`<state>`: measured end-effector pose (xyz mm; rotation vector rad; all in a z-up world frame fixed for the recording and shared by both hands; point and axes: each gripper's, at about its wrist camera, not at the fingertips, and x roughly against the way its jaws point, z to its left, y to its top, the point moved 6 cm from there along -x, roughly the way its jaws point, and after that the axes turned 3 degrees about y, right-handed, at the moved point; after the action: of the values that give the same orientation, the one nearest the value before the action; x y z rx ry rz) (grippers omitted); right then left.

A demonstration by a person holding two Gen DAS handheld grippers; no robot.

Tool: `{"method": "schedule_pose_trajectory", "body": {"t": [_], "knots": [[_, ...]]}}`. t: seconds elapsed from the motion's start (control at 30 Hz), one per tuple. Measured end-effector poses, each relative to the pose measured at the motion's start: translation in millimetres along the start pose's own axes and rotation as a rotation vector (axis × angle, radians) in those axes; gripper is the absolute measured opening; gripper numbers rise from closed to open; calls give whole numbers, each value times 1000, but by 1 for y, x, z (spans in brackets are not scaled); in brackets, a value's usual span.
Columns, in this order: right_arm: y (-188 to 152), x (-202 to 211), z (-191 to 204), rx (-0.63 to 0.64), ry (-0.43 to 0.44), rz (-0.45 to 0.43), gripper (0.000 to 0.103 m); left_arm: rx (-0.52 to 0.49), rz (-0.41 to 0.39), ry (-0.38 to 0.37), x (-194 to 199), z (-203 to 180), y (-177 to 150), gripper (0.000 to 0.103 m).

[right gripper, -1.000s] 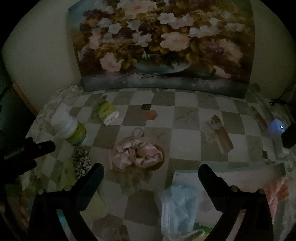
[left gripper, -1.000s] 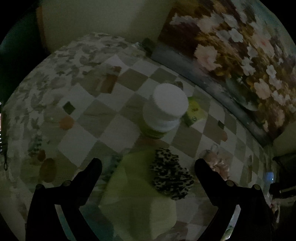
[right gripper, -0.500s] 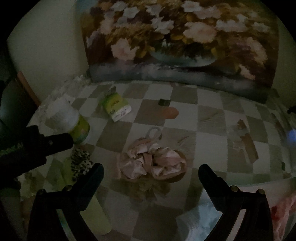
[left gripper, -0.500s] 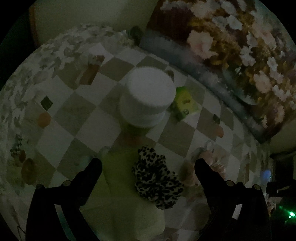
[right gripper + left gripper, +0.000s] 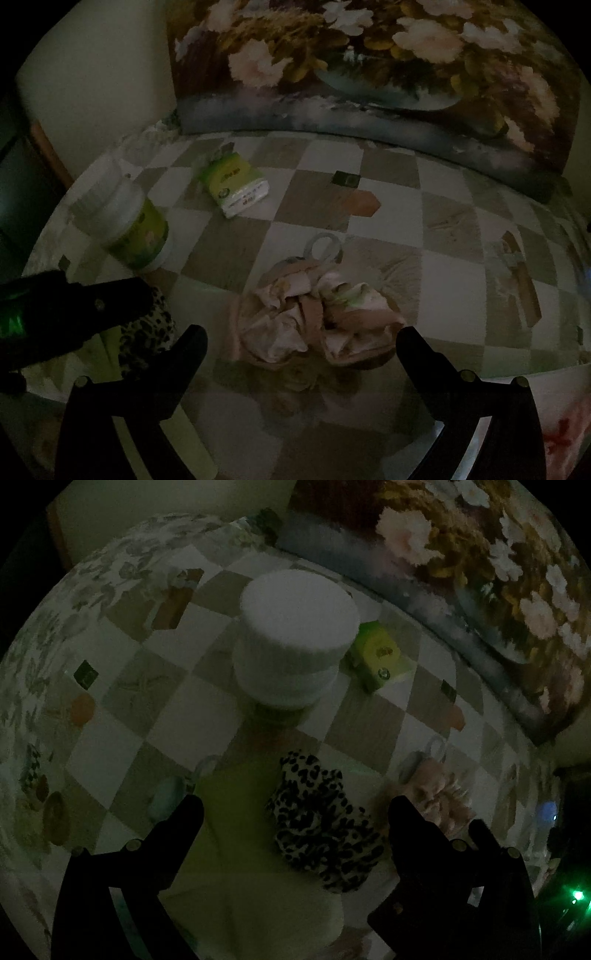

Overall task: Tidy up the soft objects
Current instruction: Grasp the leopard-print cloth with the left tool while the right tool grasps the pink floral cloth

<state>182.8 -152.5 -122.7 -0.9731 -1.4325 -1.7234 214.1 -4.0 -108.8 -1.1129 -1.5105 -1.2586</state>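
Closing in over the last second, my spread, empty left claw [image 5: 295, 812] straddled the leopard scrunchie [image 5: 321, 827] just below the white-capped jar [image 5: 295, 638]; my right claw [image 5: 301, 343], also spread, framed the pink scrunchie [image 5: 314, 321]. Grasps likely next.

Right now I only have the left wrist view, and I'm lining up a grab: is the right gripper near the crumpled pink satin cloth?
Observer: Yes. The right gripper is open, and the crumpled pink satin cloth lies just ahead, centred between its fingers.
Operator: How does my left gripper look from there?
Observer: The left gripper crosses over the leopard-print fabric scrunchie. I cannot tell whether it touches.
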Motion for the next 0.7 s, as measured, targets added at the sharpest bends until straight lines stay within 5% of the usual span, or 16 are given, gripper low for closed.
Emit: {"method": "schedule_pose_trajectory", "body": {"t": [0.23, 0.3, 0.5, 0.7], "knots": [[-2, -5, -3, -12, -3, 3, 99, 1, 27, -15, -5, -4, -4, 97], [-2, -6, -4, -19, 0, 6, 93, 0, 38, -23, -7, -5, -5, 80], [-3, -8, -9, -34, -11, 17, 73, -7, 70, -56, -15, -10, -11, 52], [-4, -5, -14, -58, -13, 3, 53, -16, 73, -57, -18, -13, -13, 39]]}}
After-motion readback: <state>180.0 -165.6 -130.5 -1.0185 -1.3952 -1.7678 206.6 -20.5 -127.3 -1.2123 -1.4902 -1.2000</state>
